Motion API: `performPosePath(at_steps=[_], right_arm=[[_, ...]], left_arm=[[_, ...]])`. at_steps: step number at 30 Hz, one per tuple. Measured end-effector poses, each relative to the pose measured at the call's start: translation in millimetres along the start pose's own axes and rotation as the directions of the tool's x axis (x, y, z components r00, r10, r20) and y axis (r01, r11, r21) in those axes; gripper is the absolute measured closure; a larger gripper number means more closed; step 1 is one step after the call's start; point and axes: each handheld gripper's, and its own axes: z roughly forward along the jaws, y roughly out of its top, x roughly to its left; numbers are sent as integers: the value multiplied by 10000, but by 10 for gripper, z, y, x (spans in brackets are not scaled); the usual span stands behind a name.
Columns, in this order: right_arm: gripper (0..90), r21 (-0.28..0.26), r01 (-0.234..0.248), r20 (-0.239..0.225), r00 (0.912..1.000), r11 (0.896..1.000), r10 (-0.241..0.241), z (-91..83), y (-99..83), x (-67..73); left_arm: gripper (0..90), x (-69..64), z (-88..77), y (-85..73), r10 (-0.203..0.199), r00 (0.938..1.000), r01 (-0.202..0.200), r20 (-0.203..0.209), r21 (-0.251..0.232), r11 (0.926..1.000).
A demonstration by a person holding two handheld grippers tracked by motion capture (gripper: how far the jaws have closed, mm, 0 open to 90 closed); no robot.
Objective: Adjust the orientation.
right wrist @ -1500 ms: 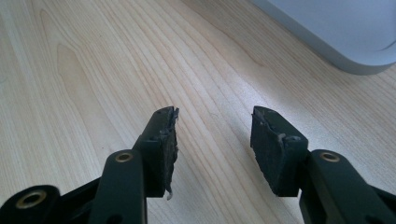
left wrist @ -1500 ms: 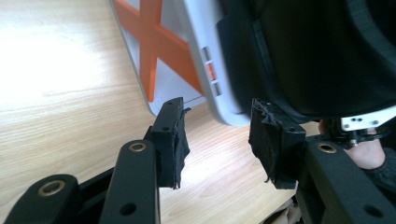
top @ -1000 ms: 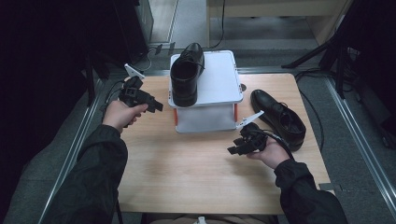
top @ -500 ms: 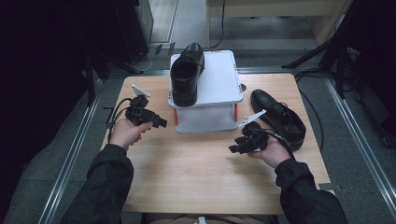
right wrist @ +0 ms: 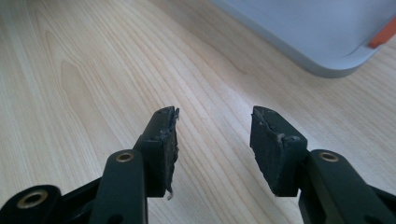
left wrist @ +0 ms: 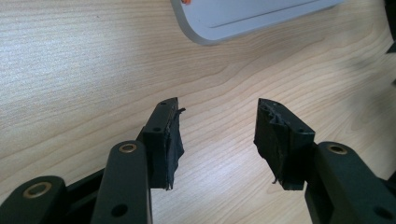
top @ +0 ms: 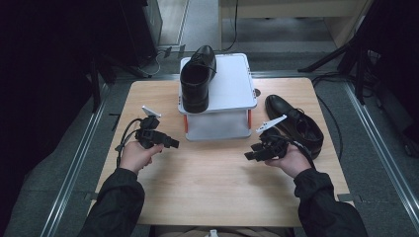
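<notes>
- Light wood-grain table (top: 212, 187), rectangular, on a grey carpeted floor (top: 44, 187); metal rails run along both sides, cables and dark stands at the back.
- White plastic box (top: 232, 94), rounded corners, orange latches on its sides, sits at the far middle of the table.
- Black leather dress shoe (top: 196, 79), laced, glossy, rests on the box lid at its left edge, opening toward the person.
- Second black shoe (top: 294, 123) lies on the table just right of the box, opening up, near the right hand.
- Left gripper (top: 174, 144) held low over the table, left of the box, jaws pointing right toward the box front; dark sleeve comes in from the bottom.
- Left gripper view: jaws wide apart, just been opening, nothing between them but bare wood; worn, frayed black pads (left wrist: 170, 140); corner of the box at the top.
- Right gripper (top: 248, 156) held low in front of the box's right corner, pointing left; grey plate on top angled up toward the second shoe.
- Right gripper view: jaws spread, released, nothing gripped; matte black pads (right wrist: 271, 149) with chipped edges above the wood; box corner with an orange latch (right wrist: 384, 38) at upper right.
- Both hands apart from both shoes.
</notes>
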Motion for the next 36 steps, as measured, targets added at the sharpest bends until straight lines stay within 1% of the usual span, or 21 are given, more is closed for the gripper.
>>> performPosePath(at_steps=[2,3,5,7,8,9,10,13,14,18,21,23,24,26,27,30,31,33,34,35,36], right_arm=[[516,-148,-139,-9,9999,9998,139,-42,-2,-9],[517,-180,-151,-4,9999,9997,151,-57,-1,-21],[517,-222,-223,87,9997,9995,225,-100,-2,-44],[516,-338,-300,96,9995,9990,303,-150,-13,-70],[516,-388,-376,154,9992,9985,382,-192,-24,-85],[516,-436,-364,210,9991,9984,373,-229,-36,-98],[516,-497,-468,210,9986,9977,479,-268,-49,-110],[516,-765,-668,308,9971,9948,694,-369,-94,-157],[516,-824,-728,373,9964,9939,760,-400,-104,-172],[516,-988,-881,652,9934,9912,948,-525,-116,-238],[520,-873,-1003,937,9897,9911,1084,-648,-103,-304],[521,-579,-1168,1235,9847,9915,1232,-738,-88,-352],[524,-528,-1238,1377,9819,9909,1300,-789,-78,-378],[530,-500,-1429,1506,9773,9885,1489,-889,-62,-441],[534,-435,-1579,1603,9735,9865,1629,-932,-51,-471],[552,-249,-2038,1875,9607,9787,2048,-1061,-16,-551],[555,-210,-2144,1901,9581,9765,2144,-1088,-5,-566],[583,-80,-2311,2094,9510,9729,2276,-1149,14,-616],[596,22,-2475,2247,9442,9689,2407,-1178,21,-649],[609,42,-2555,2300,9411,9668,2477,-1190,19,-675],[626,118,-2766,2345,9349,9609,2663,-1200,17,-707]], left_arm=[[509,-1,7,-26,147,9999,-147,-36,-159,9998],[511,-1,16,-38,112,9999,-112,2,-167,9998],[508,-4,41,-49,185,9998,-186,-79,-97,9998],[507,-19,71,-59,341,9993,-341,-160,30,9994],[505,-37,84,-61,452,9987,-451,-240,26,9990],[504,-49,93,-61,589,9979,-588,-250,50,9983],[503,-58,104,-58,726,9970,-725,-261,28,9974],[502,-80,147,-52,888,9952,-888,-399,33,9960],[501,-78,152,-50,906,9954,-902,-327,111,9959],[498,-80,156,-46,968,9952,-967,-167,44,9953],[498,-79,157,-43,1034,9946,-1034,-105,-10,9946],[497,-74,153,-43,1016,9948,-1017,-84,-90,9948],[496,-67,150,-41,1003,9949,-1004,-53,-85,9949],[496,-58,150,-41,1006,9949,-1007,-115,-80,9949],[495,-58,152,-42,996,9950,-997,-110,-64,9950],[496,-61,152,-44,1063,9942,-1064,-148,-60,9943],[496,-64,153,-46,1079,9941,-1080,-149,-84,9941],[496,-60,155,-44,1096,9939,-1097,-153,-43,9940],[496,-57,156,-42,1070,9942,-1071,-134,-50,9942],[496,-54,157,-40,1020,9948,-1021,-82,-65,9948],[496,-53,157,-40,1001,9949,-1003,-101,-108,9949]])
